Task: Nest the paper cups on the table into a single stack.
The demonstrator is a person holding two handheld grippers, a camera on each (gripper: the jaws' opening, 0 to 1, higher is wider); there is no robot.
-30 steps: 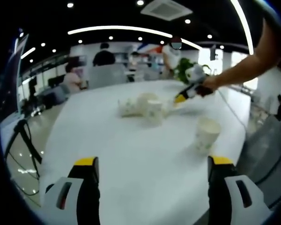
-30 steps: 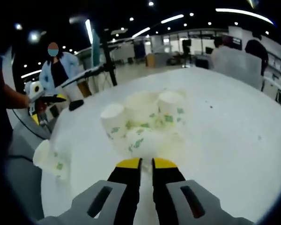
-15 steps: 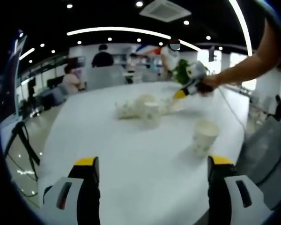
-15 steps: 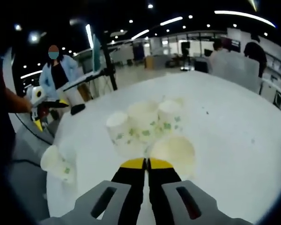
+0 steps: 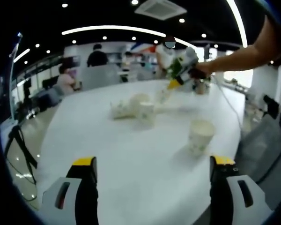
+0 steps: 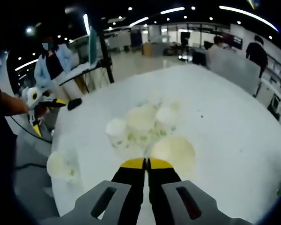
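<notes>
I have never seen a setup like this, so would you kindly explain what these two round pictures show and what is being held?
A person holds a hand-held gripper in each hand; a fisheye camera rides on each and looks along its jaws.

In the left gripper view, the left hand-held gripper is open, its jaws wide apart above a white table. One lone paper cup stands upright near it, and a cluster of paper cups sits farther off. The right hand-held gripper shows there too, reaching in over the table.

In the right gripper view, the right hand-held gripper has its jaws together on the rim of a paper cup, just in front of the cluster.
</notes>
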